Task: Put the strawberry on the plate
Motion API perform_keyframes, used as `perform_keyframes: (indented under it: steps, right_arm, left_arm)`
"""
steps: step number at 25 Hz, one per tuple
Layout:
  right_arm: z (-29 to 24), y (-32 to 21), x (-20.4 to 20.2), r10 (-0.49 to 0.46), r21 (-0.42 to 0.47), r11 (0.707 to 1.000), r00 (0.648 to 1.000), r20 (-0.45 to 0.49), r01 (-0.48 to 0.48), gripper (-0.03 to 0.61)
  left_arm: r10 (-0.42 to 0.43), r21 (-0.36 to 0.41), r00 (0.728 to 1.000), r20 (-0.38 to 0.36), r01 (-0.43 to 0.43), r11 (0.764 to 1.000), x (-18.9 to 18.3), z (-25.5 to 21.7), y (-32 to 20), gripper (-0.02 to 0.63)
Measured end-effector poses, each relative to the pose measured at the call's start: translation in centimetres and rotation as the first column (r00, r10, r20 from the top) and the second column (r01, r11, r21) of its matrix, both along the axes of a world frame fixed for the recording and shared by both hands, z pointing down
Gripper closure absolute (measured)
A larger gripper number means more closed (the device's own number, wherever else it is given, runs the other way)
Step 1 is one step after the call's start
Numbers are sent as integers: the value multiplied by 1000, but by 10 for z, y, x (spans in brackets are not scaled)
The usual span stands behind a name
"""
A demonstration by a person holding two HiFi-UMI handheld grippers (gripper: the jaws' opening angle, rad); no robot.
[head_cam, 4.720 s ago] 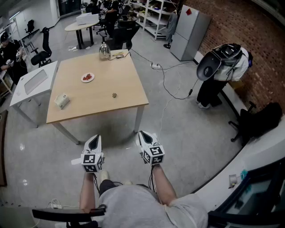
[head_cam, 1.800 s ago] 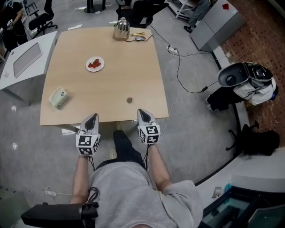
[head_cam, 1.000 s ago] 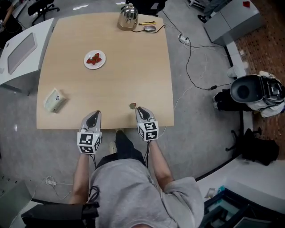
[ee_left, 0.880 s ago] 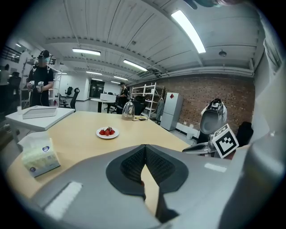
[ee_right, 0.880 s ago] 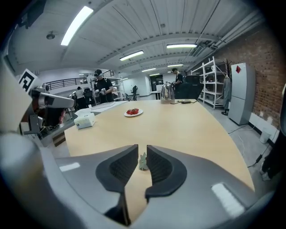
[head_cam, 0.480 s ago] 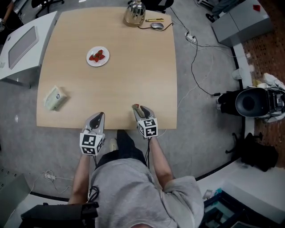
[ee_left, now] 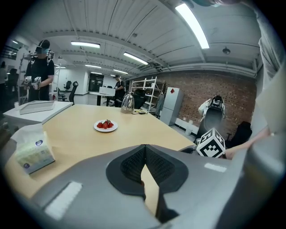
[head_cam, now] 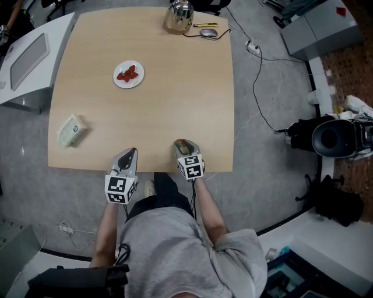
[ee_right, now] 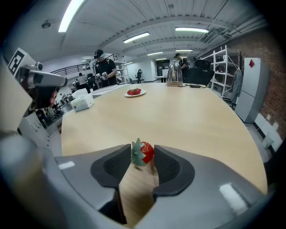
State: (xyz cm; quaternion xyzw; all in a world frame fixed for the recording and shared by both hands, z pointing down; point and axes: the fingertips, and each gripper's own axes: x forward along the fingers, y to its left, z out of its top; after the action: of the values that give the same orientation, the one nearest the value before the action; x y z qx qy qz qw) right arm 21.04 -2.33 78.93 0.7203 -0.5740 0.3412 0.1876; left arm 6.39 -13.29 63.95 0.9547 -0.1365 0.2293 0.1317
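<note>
right gripper (ee_right: 143, 157): jaws are set wide, having just been opening; it is tilted down over the near edge of the table (head_cam: 175, 93)
strawberry (ee_right: 146, 152): found between the tips of the right gripper's jaws, resting on the tabletop with its green leaves turned towards the left jaw; no squeeze by the pads is seen
left gripper (ee_left: 144, 150): jaws are brought together at the tips, with nothing caught between them; it is held at the table's near edge, to the left of the right gripper and apart from it
plate (head_cam: 120, 81): white, set well ahead of both grippers, roughly in line with the left gripper's tips and to the left of where the right gripper points
red berries (head_cam: 128, 74): several are seen lying on the plate, well apart from both grippers
tissue pack (head_cam: 71, 129): placed ahead of the left gripper and off to its left, near the table's left edge
kettle (head_cam: 178, 16): stood at the far edge, straight ahead of the right gripper and well beyond the plate
</note>
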Motion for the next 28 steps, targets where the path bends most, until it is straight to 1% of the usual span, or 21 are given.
perform_keyframes:
  steps: [2,6,11,15,20,28]
  right_arm:
    - [0,-1,1,1,-3,1000,1000,-8,-1,426]
    - [2,-2,3,-5,-8,1000,1000,-11,5,428]
    - [1,-2,4,-9,-5,1000,1000,10,9,431]
    - [-10,-10,8,-9,29,1000,1000,17,8,431]
    - [-34,-23,13,-31,67,997,999,11,30,433]
    - [-90,-63,26,-91,195,976,995,-52,99,433]
  left_arm:
    - [-1,-5,1000,1,1,1000,2,2,-1,594]
    - [-2,-8,1000,5,2,1000,6,5,-3,594]
    - [-16,-7,1000,3,16,1000,8,4,-9,594]
    - [-26,6,1000,2,26,1000,10,3,-16,594]
    - [-36,17,999,1,36,999,14,0,-22,594]
    - [-85,46,996,-16,85,995,14,-13,-40,594]
